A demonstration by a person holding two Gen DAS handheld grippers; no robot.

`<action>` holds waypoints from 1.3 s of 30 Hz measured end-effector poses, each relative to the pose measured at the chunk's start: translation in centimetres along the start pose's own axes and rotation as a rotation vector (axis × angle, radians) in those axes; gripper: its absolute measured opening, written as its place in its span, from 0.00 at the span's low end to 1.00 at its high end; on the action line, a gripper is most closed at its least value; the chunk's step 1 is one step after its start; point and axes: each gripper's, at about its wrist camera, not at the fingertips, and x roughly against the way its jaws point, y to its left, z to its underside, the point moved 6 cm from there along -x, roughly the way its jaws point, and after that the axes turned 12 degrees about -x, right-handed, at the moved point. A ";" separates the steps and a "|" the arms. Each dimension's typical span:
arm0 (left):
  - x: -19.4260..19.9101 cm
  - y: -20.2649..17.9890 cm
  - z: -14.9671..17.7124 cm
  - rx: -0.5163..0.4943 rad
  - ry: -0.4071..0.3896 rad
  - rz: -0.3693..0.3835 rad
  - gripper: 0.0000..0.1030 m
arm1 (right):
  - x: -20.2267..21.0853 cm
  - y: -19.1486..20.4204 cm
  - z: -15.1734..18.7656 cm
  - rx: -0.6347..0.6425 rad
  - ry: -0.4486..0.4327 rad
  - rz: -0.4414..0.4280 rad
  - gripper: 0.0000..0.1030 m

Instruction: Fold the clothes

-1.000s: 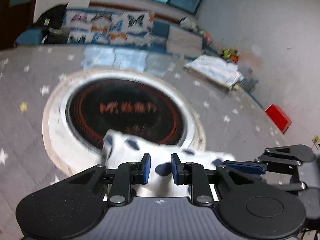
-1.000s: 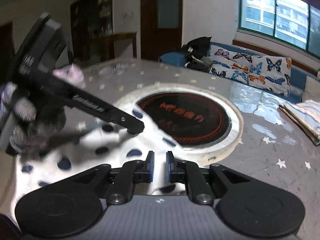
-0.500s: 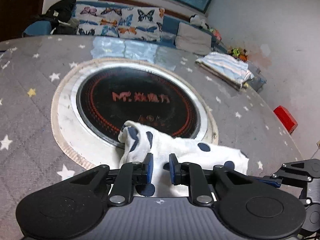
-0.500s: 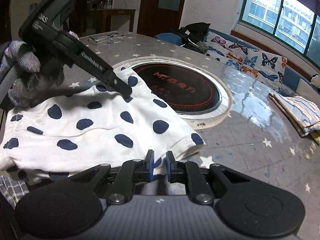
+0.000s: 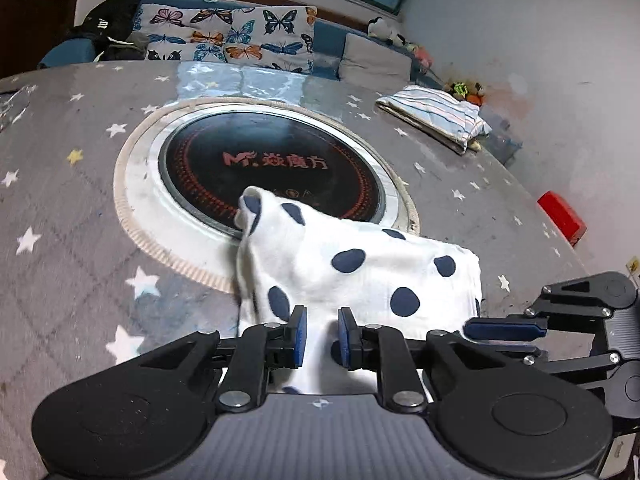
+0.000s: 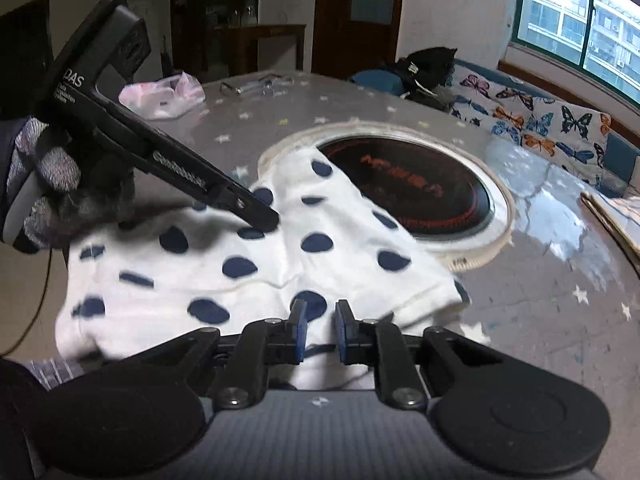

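Note:
A white garment with dark blue dots (image 5: 360, 268) lies on the grey star-patterned table, its far corner over the round black hob (image 5: 272, 160). It also shows in the right wrist view (image 6: 248, 264). My left gripper (image 5: 322, 334) sits over the garment's near edge, jaws a narrow gap apart with white cloth between them. My right gripper (image 6: 318, 328) is at the garment's near right edge, jaws a narrow gap apart with cloth between them. The left gripper also shows from the side in the right wrist view (image 6: 264, 220), tips down on the cloth.
A folded striped garment (image 5: 436, 116) lies at the table's far right. A red box (image 5: 562, 218) sits past the right edge. A pink plastic bag (image 6: 164, 96) and glasses (image 6: 256, 84) lie at the far side. A butterfly-print sofa (image 5: 228, 38) stands behind.
The garment has been drawn nearer and spread flat on the table. Both grippers have come down to its near edge, and the left gripper's jaws have opened slightly.

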 end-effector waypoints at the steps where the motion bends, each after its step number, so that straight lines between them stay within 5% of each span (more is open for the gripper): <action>1: 0.1 0.1 0.1 0.002 -0.004 -0.002 0.18 | 0.1 -0.1 0.2 0.006 0.004 0.005 0.14; 7: 1.7 0.5 0.0 -0.003 -0.027 -0.031 0.19 | 1.3 -0.1 0.4 0.035 0.010 0.016 0.14; 12: 3.7 -0.9 0.7 -0.055 -0.037 -0.027 0.19 | 2.8 1.1 -1.0 0.017 -0.034 -0.056 0.22; 19: 5.8 -3.2 3.2 -0.146 -0.001 -0.025 0.19 | 2.0 3.1 0.3 0.055 0.012 -0.111 0.23; 34: 7.9 -1.1 4.6 -0.050 -0.004 -0.055 0.22 | 3.5 2.7 0.5 0.015 -0.010 -0.107 0.24; 39: 7.0 -0.9 5.1 -0.064 0.029 -0.085 0.12 | 2.4 2.9 1.5 0.037 0.029 -0.096 0.24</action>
